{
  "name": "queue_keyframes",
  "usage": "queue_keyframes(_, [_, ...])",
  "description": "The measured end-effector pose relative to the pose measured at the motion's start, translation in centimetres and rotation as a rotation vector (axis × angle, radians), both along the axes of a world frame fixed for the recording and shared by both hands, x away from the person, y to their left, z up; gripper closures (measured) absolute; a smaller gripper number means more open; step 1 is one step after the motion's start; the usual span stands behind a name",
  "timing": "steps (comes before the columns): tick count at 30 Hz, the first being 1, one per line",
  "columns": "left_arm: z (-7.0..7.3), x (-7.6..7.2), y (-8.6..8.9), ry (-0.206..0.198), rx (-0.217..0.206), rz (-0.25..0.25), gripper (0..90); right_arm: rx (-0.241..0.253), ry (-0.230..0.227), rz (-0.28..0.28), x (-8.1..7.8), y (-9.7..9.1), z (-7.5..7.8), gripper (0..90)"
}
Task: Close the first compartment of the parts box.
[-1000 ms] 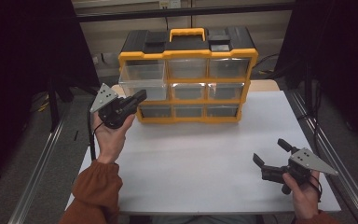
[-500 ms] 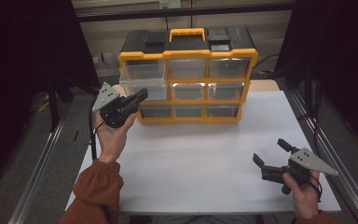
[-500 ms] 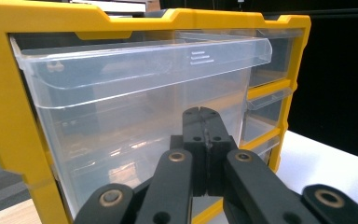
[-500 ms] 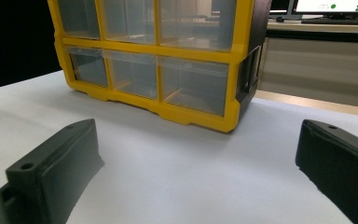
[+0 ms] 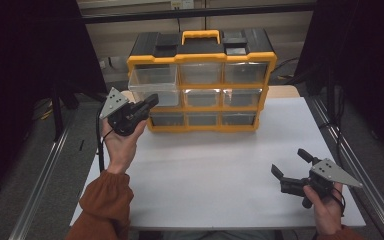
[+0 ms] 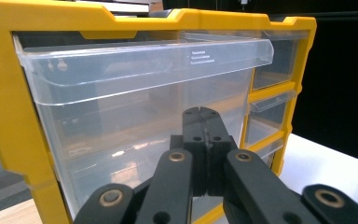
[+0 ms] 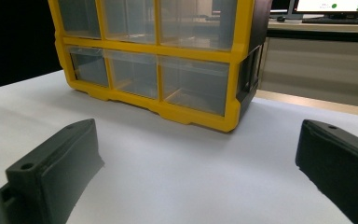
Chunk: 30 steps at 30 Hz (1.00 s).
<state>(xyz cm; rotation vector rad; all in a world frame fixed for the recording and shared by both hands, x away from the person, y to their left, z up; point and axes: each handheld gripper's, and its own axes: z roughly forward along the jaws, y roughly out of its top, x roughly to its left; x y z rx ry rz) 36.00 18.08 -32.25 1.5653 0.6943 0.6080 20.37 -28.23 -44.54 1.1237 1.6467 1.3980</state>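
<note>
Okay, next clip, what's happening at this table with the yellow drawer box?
A person works with a pair of tongs in each hand at a white table. The left tongs, jaws shut, are at the front of the clear top-left drawer of the yellow organizer cabinet; that drawer sticks out from the frame. Whether the tips touch it is hard to tell. The right tongs sit open low over the table's near right side, empty.

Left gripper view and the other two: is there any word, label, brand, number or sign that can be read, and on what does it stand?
None can be read.
Clear drawer of the yellow organizer: a few lines of small raised print on its top lip, too small to read.
Monitor at the top right of the right gripper view: green dots and faint marks, too blurred to read.
</note>
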Motion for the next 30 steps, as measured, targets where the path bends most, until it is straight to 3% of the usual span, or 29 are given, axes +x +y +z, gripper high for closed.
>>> queue_keyframes(12, [-0.08,0.36,-0.05,0.0,-0.016,0.012,90.0,0.001,-0.004,-0.007,0.0,0.1,-0.01,0.0])
queue_keyframes(30, [0.09,0.95,-0.39,-0.01,-0.001,0.026,90.0,0.002,-0.005,-0.003,0.01,0.05,-0.01,0.0])
